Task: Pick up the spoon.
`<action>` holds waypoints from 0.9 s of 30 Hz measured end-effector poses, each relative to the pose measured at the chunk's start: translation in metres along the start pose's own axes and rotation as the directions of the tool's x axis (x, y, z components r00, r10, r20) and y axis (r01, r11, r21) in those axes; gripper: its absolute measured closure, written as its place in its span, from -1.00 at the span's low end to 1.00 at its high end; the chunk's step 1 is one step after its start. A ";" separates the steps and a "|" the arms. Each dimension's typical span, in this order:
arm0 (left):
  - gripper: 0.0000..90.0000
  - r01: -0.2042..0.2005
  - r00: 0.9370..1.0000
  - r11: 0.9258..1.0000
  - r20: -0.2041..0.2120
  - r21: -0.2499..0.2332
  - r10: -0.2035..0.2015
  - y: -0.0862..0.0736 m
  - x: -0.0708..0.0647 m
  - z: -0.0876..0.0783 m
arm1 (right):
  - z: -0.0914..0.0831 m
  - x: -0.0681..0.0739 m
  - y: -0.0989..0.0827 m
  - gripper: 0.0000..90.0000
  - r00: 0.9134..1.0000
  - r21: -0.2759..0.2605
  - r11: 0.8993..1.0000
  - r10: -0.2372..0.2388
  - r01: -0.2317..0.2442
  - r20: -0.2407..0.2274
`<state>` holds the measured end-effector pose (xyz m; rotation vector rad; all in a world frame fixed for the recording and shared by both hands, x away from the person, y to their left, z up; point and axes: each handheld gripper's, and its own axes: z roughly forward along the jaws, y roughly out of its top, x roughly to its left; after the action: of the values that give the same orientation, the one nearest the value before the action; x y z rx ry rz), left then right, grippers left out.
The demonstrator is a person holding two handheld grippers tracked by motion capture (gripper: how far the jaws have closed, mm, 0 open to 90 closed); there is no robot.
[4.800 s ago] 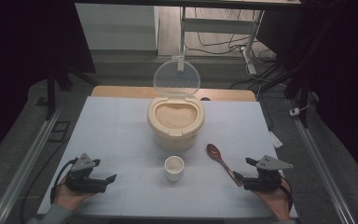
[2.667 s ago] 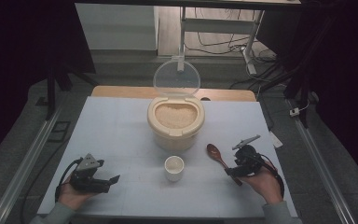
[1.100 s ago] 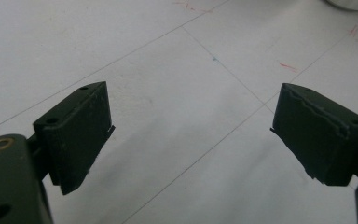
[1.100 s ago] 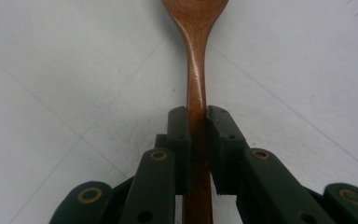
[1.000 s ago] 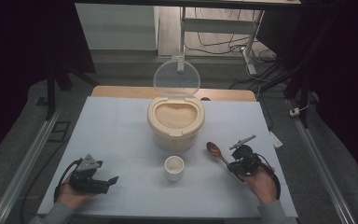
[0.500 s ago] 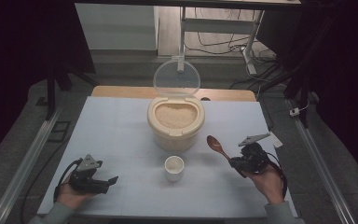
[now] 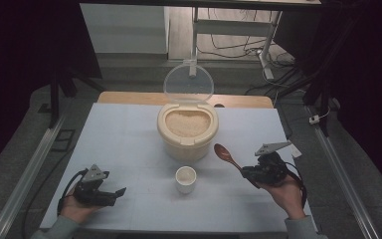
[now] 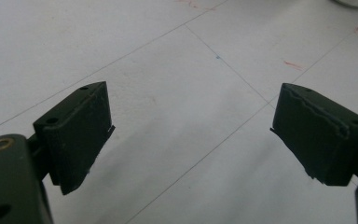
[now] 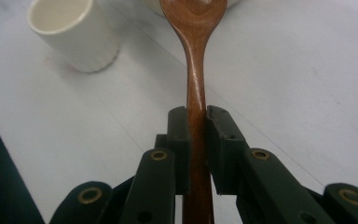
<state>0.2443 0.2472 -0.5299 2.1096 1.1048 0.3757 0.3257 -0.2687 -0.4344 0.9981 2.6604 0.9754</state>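
Near the right edge of the bench (image 7: pixel 129 129), in the high view, the right claw (image 7: pixel 251 173) pinches the handle of a brown wooden spoon (image 7: pixel 227 157). The spoon bowl points toward the far left, just beside the base of the rice container (image 7: pixel 187 132), apart from it. The container stands at the centre of the bench, filled with pale grains, its clear lid (image 7: pixel 188 83) hinged upright at the far side. A small white cup (image 7: pixel 185 179) stands just in front of the container, between the two claws. The left claw (image 7: pixel 117 193) rests near the front left corner, held in a hand, its jaws spread with nothing between them.

Left gripper view: the left claw (image 8: pixel 191 140) has both black jaws standing wide apart over bare white bench surface (image 8: pixel 168 70) marked with thin lines.

Right gripper view: the right claw (image 9: pixel 196 126) has its jaws pressed against both sides of the spoon (image 9: pixel 195 56) handle. The spoon runs straight ahead, lifted off the bench, its bowl hollow side up at the top edge. The cup (image 9: pixel 72 35) stands upright to the upper left, well apart from the spoon.
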 end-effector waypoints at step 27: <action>-0.75 -0.005 1.000 1.000 -0.002 0.003 0.005 0.000 0.000 0.000 | 0.015 0.032 0.017 0.77 0.984 -0.007 0.994 -0.110 0.110 -0.142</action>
<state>0.2444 0.2472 -0.5301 2.1148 1.1020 0.3786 0.3150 -0.2307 -0.4322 0.7995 2.7960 1.0592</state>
